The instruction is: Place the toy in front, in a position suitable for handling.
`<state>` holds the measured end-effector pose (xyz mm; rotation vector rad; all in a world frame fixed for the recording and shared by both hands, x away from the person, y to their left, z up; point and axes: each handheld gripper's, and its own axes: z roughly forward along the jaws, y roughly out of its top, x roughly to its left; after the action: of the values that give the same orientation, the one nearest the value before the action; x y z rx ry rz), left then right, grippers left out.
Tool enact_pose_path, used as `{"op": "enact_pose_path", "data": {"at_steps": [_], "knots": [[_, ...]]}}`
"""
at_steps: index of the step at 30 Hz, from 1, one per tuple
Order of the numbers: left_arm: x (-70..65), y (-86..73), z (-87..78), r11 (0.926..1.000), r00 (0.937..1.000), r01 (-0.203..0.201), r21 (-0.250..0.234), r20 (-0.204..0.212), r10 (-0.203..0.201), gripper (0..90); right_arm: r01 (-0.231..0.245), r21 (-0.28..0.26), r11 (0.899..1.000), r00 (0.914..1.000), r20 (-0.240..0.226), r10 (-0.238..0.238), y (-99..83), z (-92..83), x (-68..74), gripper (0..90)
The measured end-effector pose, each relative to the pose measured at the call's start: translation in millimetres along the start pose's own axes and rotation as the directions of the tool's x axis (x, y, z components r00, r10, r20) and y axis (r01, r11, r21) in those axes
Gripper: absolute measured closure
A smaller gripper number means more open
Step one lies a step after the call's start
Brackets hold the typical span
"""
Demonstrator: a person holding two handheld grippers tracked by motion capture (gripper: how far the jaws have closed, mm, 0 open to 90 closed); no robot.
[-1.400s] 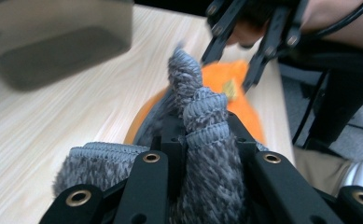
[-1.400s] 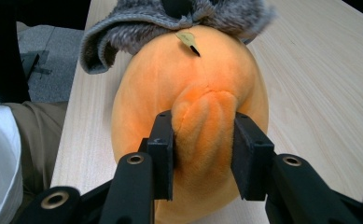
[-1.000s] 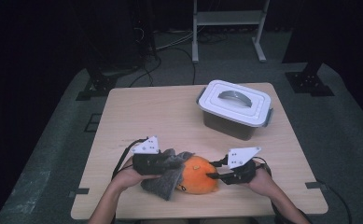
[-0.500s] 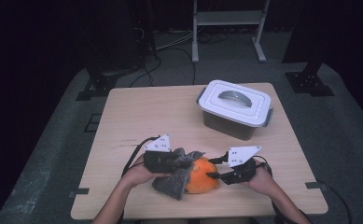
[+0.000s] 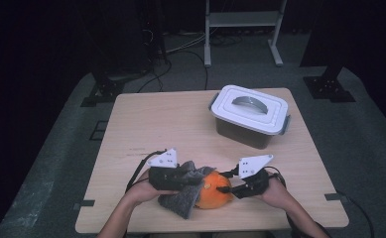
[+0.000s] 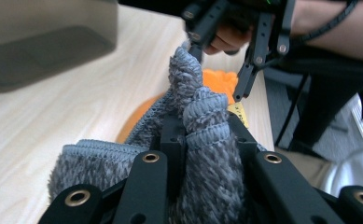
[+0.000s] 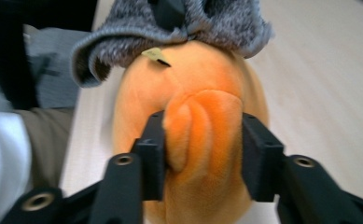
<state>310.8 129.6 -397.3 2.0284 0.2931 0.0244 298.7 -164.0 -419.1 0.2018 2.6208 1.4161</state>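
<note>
An orange plush cloth lies bunched near the table's front edge, with a grey fuzzy knit cloth draped against its left side. My left gripper is shut on a twisted fold of the grey cloth. My right gripper comes in from the right. Its jaws have just been closing, and they now pinch a raised fold of the orange cloth between the pads. A small yellow tag sticks out where grey meets orange. The two grippers face each other closely.
A white lidded box with a grey handle stands at the back right of the wooden table. Behind the table are a white rack's legs and cables on the dark floor.
The left gripper and the grey cloth have shifted slightly, and the grey cloth now sits closer against the orange one. The right hand has stayed in place.
</note>
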Motion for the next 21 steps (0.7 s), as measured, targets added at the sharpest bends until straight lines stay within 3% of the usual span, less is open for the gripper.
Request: {"op": "enact_pose_path", "data": {"at_steps": [2,4,9,13,16,21], "knots": [[1.9,2.4,-3.3,1.0000,0.9999,-0.005,0.002,-0.016,0.005,73.5,0.016,-0.006,1.000,0.9991,0.038,-0.016,1.5,-1.4,-0.3,60.9],[2.7,1.7,-4.5,0.9977,0.9978,-0.040,0.054,-0.050,0.043,73.5,0.026,-0.003,1.000,0.9986,0.046,-0.025,1.5,-2.6,-1.8,60.9],[10.2,-16.1,-7.3,0.9986,0.9986,0.026,0.047,-0.047,-0.024,73.3,-0.030,-0.013,0.999,0.9985,0.045,0.030,-6.6,-6.8,-10.0,60.3],[10.0,-17.1,-8.5,0.9988,0.9984,0.043,0.023,-0.037,-0.042,73.5,-0.046,-0.022,0.999,0.9981,0.040,0.047,-7.2,-5.8,-10.8,60.2],[5.3,-5.6,-5.4,0.9998,0.9997,0.021,0.002,-0.012,-0.021,73.6,-0.027,-0.022,0.999,0.9982,0.053,0.028,-3.5,-3.5,-6.0,60.3],[-7.7,24.1,16.2,0.9975,0.9972,-0.068,0.018,0.031,0.068,73.6,0.022,-0.018,1.000,0.9975,0.068,-0.021,5.0,0.9,1.8,60.5]]}}
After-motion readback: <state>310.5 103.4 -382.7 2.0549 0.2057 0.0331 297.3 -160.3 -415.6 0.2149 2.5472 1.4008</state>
